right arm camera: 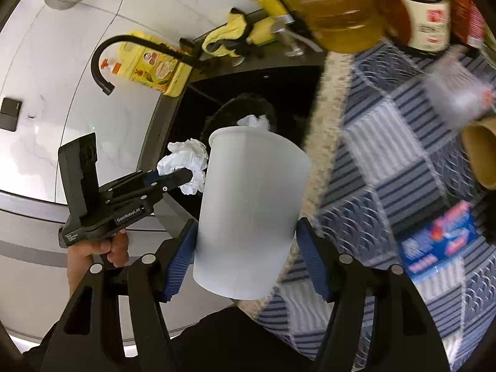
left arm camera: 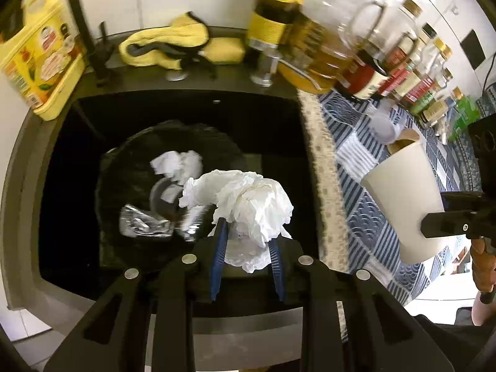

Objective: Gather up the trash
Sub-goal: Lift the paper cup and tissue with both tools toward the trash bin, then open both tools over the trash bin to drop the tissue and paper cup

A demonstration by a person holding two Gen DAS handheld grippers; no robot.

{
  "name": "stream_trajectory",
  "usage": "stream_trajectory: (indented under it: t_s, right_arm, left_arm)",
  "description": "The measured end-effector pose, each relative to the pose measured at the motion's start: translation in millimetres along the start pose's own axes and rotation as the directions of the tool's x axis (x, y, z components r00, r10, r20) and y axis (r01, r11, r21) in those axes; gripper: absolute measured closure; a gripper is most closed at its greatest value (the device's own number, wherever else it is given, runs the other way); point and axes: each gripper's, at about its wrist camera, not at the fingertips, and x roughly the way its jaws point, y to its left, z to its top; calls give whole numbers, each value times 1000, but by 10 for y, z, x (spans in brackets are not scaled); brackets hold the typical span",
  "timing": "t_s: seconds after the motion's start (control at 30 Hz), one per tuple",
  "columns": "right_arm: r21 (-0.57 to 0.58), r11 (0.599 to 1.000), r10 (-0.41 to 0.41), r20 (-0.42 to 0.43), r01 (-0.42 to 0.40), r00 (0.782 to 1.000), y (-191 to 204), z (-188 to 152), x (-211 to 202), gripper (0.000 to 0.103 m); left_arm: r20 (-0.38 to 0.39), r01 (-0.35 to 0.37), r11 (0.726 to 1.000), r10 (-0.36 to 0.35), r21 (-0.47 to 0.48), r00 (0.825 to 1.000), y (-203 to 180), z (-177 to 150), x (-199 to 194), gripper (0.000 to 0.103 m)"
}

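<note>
1. Left wrist view: the left tongs [left arm camera: 248, 241] are clamped on a crumpled white tissue [left arm camera: 248, 204], held above the black bin bag [left arm camera: 124, 155] sitting in the dark sink [left arm camera: 62, 186], probably so that it can drop straight in.
2. Already in the bag lie another tissue wad [left arm camera: 176, 162] and a foil wrapper [left arm camera: 145, 223].
3. Right wrist view: the right tongs [right arm camera: 248, 257] grip a white paper cup [right arm camera: 251, 210] by its sides, poised at the sink's edge beside the patterned bench cloth [right arm camera: 387, 155], seemingly next for the bag.
4. Only the left view shows the bag's contents; only the right shows the faucet [right arm camera: 102, 62], a hand [right arm camera: 102, 248] on the left tool, and a blue packet [right arm camera: 440, 238] on the bench.
</note>
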Motion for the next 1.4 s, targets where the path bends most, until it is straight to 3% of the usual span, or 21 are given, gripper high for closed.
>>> stream_trajectory:
  t_s: [0.4, 0.6, 1.0, 1.07, 1.13, 1.4]
  right_arm:
    - [37, 999, -6, -27, 7, 1000, 494, 458, 796, 38]
    - [23, 999, -45, -43, 46, 998, 676, 744, 1081, 38]
    - [-38, 991, -134, -70, 131, 989, 887, 1108, 1413, 37]
    - [-31, 990, -138, -73, 136, 988, 872, 1130, 1446, 37]
    - [-45, 986, -166, -64, 163, 984, 882, 1149, 1470, 37]
    - [-81, 974, -211, -20, 209, 977, 939, 1112, 1377, 37]
  left_arm:
    - [-34, 30, 1000, -30, -8, 999, 854, 68, 16, 78]
    - [-36, 51, 998, -52, -29, 998, 1190, 163, 85, 78]
    - [-51, 95, 993, -99, -71, 994, 1444, 174, 187, 74]
    - [-63, 87, 993, -92, -84, 994, 1476, 163, 212, 69]
    - [-72, 78, 991, -86, -111, 994, 1519, 153, 222, 54]
    - [-72, 63, 992, -71, -106, 995, 1511, 141, 188, 53]
